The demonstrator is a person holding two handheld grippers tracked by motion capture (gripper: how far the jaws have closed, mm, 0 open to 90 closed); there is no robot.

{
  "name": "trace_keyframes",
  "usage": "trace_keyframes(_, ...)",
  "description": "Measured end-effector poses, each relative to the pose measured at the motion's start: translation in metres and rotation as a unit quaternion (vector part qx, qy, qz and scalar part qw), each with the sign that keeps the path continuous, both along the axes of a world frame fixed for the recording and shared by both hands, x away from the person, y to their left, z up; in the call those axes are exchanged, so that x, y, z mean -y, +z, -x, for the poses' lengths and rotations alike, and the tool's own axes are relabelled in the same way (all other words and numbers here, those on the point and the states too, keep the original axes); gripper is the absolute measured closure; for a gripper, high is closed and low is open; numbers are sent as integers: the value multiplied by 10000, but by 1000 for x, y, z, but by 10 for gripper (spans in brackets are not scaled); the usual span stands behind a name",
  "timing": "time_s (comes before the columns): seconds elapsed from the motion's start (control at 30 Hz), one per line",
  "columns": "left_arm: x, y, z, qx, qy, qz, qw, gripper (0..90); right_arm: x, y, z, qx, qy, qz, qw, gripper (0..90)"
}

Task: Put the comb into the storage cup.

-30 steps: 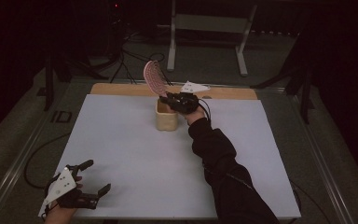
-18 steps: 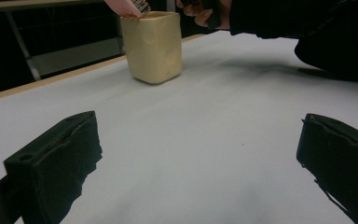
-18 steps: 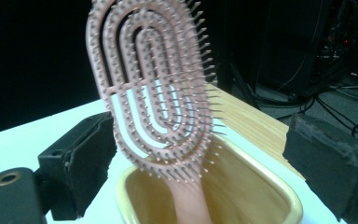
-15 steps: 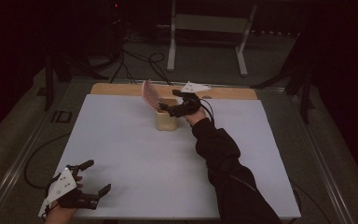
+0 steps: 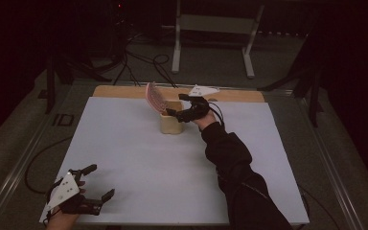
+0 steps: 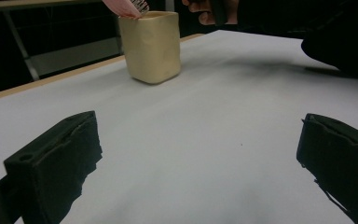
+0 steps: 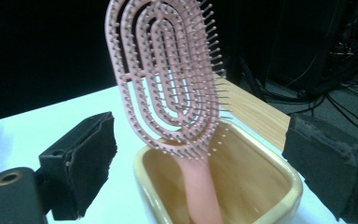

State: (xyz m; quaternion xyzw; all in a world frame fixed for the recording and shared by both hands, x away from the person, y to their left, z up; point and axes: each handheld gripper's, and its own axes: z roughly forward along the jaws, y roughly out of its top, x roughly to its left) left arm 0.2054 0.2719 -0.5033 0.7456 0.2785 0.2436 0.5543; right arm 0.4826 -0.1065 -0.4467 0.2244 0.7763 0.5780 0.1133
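Right claw [image 5: 173,111] released hairbrush [image 5: 154,97]; white table [image 5: 139,158], dark room.

My table [image 5: 139,158] carries a white sheet, with a wooden strip [image 5: 124,91] exposed along its far edge. 1 cream container [image 5: 171,123] stands on the sheet near that edge.

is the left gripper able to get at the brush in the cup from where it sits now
Probably not without a long reach. The left gripper sits open at the near left corner of the table, while the brush stands in the cup at the far side, by the right gripper. Nothing lies between.
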Motion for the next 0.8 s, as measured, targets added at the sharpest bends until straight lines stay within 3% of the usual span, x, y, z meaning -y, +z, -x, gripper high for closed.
trace_keyframes(0.2,0,0,0,4,1,-8,10000,0,0,2,5,1,131,146,9998,92)
trace_keyframes(0.43,0,0,1,12,2,9,10000,0,7,5,11,-21,143,156,9998,92)
trace_keyframes(0.8,1,0,1,0,9,13,10000,0,26,6,24,-72,135,295,9994,92)
